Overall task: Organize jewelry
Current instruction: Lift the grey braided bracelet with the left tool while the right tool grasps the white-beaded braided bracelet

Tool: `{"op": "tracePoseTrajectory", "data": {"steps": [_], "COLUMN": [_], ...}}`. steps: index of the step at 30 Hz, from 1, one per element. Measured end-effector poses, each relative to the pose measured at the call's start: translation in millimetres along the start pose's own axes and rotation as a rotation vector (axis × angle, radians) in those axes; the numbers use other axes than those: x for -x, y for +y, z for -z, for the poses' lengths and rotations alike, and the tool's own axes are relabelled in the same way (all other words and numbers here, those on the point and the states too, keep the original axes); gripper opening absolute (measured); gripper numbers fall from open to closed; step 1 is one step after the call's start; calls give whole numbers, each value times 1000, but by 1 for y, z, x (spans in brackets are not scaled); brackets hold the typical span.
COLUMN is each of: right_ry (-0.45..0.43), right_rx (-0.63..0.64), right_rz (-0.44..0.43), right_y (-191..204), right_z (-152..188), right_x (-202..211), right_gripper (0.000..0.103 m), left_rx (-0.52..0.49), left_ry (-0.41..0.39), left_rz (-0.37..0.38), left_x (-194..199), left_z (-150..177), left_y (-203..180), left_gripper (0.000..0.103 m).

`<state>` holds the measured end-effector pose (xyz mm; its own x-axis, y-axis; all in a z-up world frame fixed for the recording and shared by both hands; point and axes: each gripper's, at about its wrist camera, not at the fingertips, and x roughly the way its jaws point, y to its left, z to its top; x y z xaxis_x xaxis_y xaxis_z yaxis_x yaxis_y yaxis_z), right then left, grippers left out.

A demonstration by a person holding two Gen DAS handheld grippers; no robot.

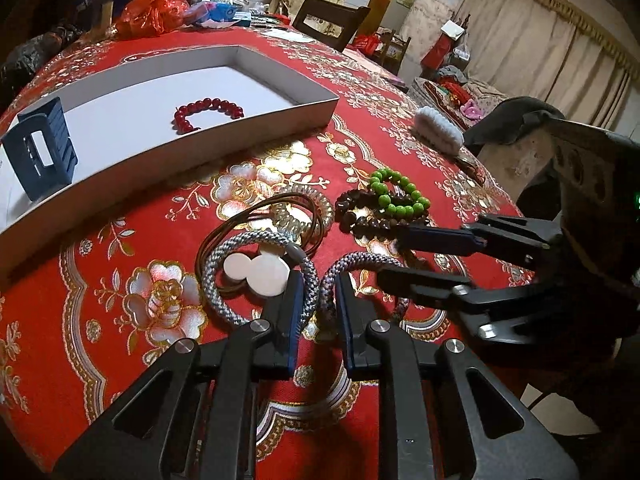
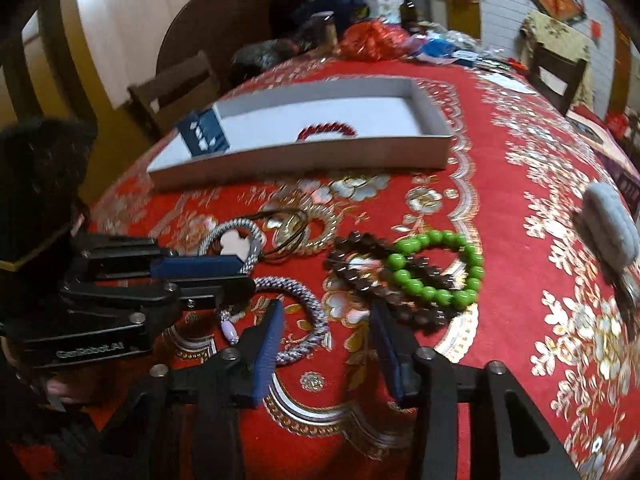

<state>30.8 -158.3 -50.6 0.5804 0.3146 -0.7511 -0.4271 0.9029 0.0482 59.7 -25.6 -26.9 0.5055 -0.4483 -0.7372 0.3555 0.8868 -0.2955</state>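
Observation:
Jewelry lies in a pile on the red tablecloth: a grey braided bracelet with white discs [image 1: 256, 268] [image 2: 236, 240], a purple braided bracelet [image 1: 352, 264] [image 2: 296, 316], a brown bead bracelet [image 1: 360, 216] [image 2: 360, 272], a green bead bracelet [image 1: 400, 196] [image 2: 436, 268] and a clear coil hair tie [image 1: 300, 212] [image 2: 316, 224]. A red bead bracelet [image 1: 208, 114] [image 2: 326, 130] lies in the white box [image 1: 256, 136] [image 2: 320, 160]. My left gripper [image 1: 318, 284] [image 2: 236, 270] is open, straddling the edge of the grey bracelet. My right gripper [image 2: 326, 312] [image 1: 390, 254] is open over the purple bracelet.
A blue clip [image 1: 40, 156] [image 2: 204, 134] sits at the box's end. A white fuzzy item [image 1: 438, 128] [image 2: 608, 224] lies at the right. Bags, bottles and clutter [image 1: 152, 12] crowd the table's far edge, with chairs [image 1: 328, 20] beyond.

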Motion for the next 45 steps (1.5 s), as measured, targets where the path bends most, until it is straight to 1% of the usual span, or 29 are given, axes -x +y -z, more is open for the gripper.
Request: {"op": "tracePoseTrajectory", "data": {"steps": [2,3,4,5,6,7,9,10,11,14,18,20,21,24,28,30,33,38,42,45], "right_ry": [1,2,1,0,-3,-5,-7,-10,-16,-73,-163,-184,-187,-184,-177,-176,-170,-170,-166,-161], "right_rx": [58,91,100,103,108,107,101,94,89,59,-60,-115,-146,-186,-185,-175,-164,-170,-164,-160], "right_rz": [36,62,66,68,71,76,84,85,93,90,64,51,46,52,64,72,71,73,79,82], "right_y": [7,11,11,11,11,11,10,10,10,5,-16,-25,-31,-37,-36,-33,-32,-32,-31,-30], "right_z": [2,3,3,3,3,3,4,5,6,7,10,11,12,10,10,10,10,12,12,11], "right_x": [-1,-2,-2,-2,-1,-1,0,1,1,12,29,33,34,33,32,32,30,30,29,28], "right_gripper": [41,40,37,34,22,15,10,9,7,7,7,7,7,7,7,7,7,7,7,7], "left_rx": [-1,-1,-4,-6,-6,-3,-6,-5,-12,-2,14,32,41,67,93,97,106,158,191,207], "left_ry": [0,-1,-4,-8,-9,-8,-6,-7,-11,-26,-88,-113,-128,-155,-155,-161,-178,-171,-180,-175], "left_rz": [1,1,1,2,1,1,-5,-14,-34,-37,-38,-41,-51,-85,-147,-187,-284,-382,-403,-401], "left_x": [2,3,5,6,7,8,9,9,9,13,34,43,47,55,55,55,53,47,48,46], "left_z": [3,4,6,7,9,9,10,11,12,14,15,15,14,11,11,13,16,26,30,30], "left_y": [1,2,2,2,3,3,1,1,0,3,6,10,12,22,31,33,37,45,51,54], "left_gripper": [16,16,16,16,16,16,16,13,7,5,5,5,5,5,5,5,5,5,5,5]}}
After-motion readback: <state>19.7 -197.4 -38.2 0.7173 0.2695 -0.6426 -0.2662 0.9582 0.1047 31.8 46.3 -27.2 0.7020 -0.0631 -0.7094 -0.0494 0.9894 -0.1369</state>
